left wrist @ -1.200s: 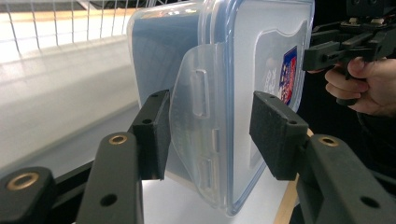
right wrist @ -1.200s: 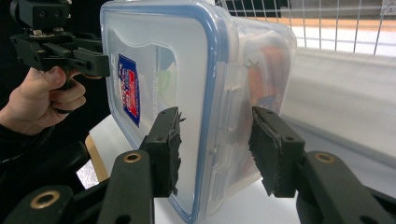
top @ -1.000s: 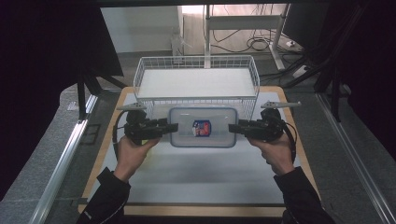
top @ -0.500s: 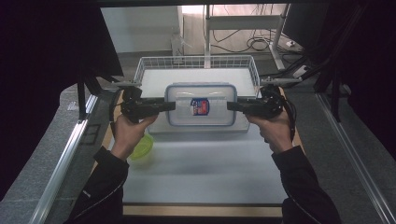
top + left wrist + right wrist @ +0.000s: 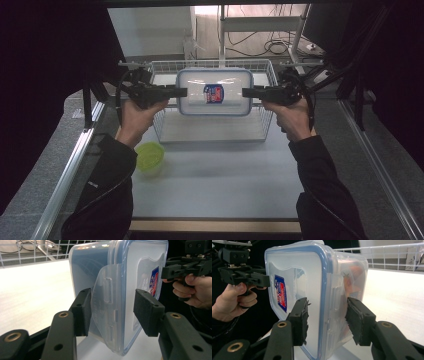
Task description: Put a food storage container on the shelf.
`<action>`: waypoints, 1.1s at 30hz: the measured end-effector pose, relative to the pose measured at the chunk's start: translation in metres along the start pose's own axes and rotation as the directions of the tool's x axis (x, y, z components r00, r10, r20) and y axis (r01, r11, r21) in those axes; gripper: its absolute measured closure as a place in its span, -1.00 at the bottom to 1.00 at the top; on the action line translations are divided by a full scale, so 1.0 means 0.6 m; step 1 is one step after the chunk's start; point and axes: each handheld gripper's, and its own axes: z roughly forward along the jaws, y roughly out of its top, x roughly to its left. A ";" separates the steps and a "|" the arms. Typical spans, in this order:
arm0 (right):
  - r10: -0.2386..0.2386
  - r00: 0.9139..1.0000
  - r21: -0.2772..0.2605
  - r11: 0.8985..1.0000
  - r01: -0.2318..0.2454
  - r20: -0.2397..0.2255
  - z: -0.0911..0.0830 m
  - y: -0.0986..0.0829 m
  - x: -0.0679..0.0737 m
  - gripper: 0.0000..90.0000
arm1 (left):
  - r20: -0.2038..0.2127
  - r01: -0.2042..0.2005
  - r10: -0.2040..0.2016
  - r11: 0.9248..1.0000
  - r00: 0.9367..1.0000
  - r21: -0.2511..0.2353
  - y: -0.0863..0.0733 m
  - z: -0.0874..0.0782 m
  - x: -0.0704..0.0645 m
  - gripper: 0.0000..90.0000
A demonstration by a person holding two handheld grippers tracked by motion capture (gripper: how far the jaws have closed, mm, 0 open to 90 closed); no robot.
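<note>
In the left gripper view, the left gripper (image 5: 111, 312) is seen with its two black jaws set either side of the left end of a clear plastic container (image 5: 120, 290). One pad appears pressed to the body side, while a small gap shows between the other pad and the lid, so a firm grip cannot be told for certain. A hinged locking flap (image 5: 105, 315) of the lid lies between the jaws. In the right gripper view, the right gripper (image 5: 327, 320) is placed the same way at the container's (image 5: 312, 290) other end, its jaws partly open around the rim, with narrow gaps visible.

In the high view, the container (image 5: 215, 92) is held up in the air between the left gripper (image 5: 181, 92) and the right gripper (image 5: 247, 92), lid facing the camera, above a white wire basket (image 5: 215, 130) standing at the far side of the table (image 5: 215, 185). The basket's near wall lies below the container.

A small green bowl (image 5: 149, 156) is seen on the table near the left, partly beside the left sleeve (image 5: 107, 180).

A red, white and blue label (image 5: 214, 93) is fixed to the lid; its writing is too small to be read. The lid is edged with a blue seal.
</note>
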 end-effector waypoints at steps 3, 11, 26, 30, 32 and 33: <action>0.013 1.000 0.000 1.000 -0.013 -0.002 0.007 0.010 -0.007 0.19 | 0.000 0.009 -0.009 1.000 1.000 -0.004 0.015 0.003 0.013 0.10; 0.022 1.000 -0.004 1.000 -0.022 0.010 0.026 0.038 -0.023 0.18 | 0.002 0.024 -0.024 1.000 1.000 -0.014 0.033 0.013 0.040 0.10; 0.067 0.998 -0.008 0.998 -0.067 0.009 0.053 0.046 -0.062 0.15 | -0.015 0.044 -0.045 0.999 0.999 -0.022 0.033 0.033 0.064 0.10; 0.049 0.999 -0.021 0.999 -0.049 0.011 0.054 0.044 -0.065 0.13 | -0.055 -0.004 0.002 0.999 0.998 -0.045 0.031 0.040 0.058 0.04; 0.048 0.999 -0.024 0.999 -0.047 0.017 0.054 0.044 -0.066 0.13 | -0.057 -0.008 0.005 0.999 0.998 -0.046 0.031 0.040 0.058 0.03; 0.048 0.999 -0.027 0.999 -0.047 0.016 0.055 0.043 -0.066 0.12 | -0.056 -0.015 0.012 0.999 0.998 -0.049 0.030 0.041 0.060 0.03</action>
